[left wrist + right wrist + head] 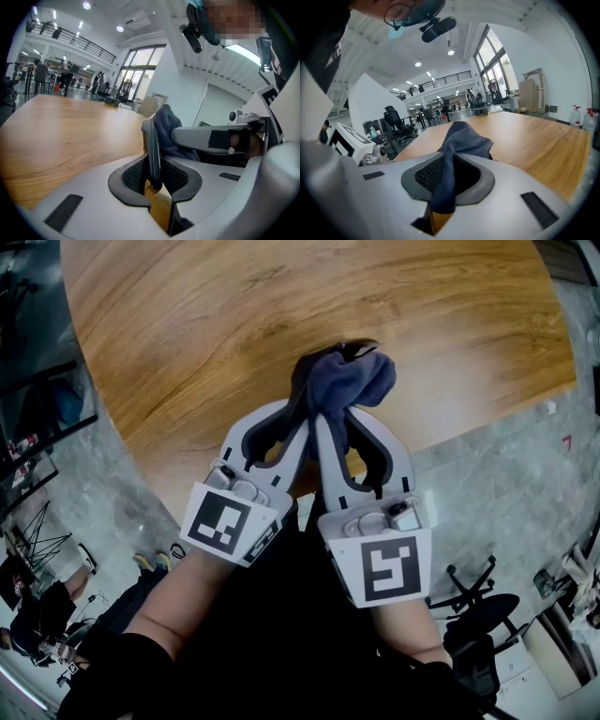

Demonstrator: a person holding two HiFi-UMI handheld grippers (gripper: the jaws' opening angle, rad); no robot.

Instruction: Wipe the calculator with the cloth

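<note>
My left gripper (pixel 153 174) is shut on a thin dark calculator (pixel 153 143), which stands edge-on between its pads. My right gripper (pixel 446 180) is shut on a blue-grey cloth (pixel 465 136) that bunches up beyond its jaws. In the head view both grippers, the left gripper (pixel 289 423) and the right gripper (pixel 349 418), meet over the near edge of the table. There the cloth (pixel 339 382) is wadded over the calculator (pixel 360 348), and only a dark sliver of the calculator shows. In the left gripper view the cloth (pixel 166 126) lies against the calculator's right face.
The wooden table (pixel 281 306) spreads ahead, its curved near edge just below the grippers. A grey tiled floor lies beside it, with a black office chair (pixel 480 615) at the lower right. A seated person (pixel 37 615) is at the lower left.
</note>
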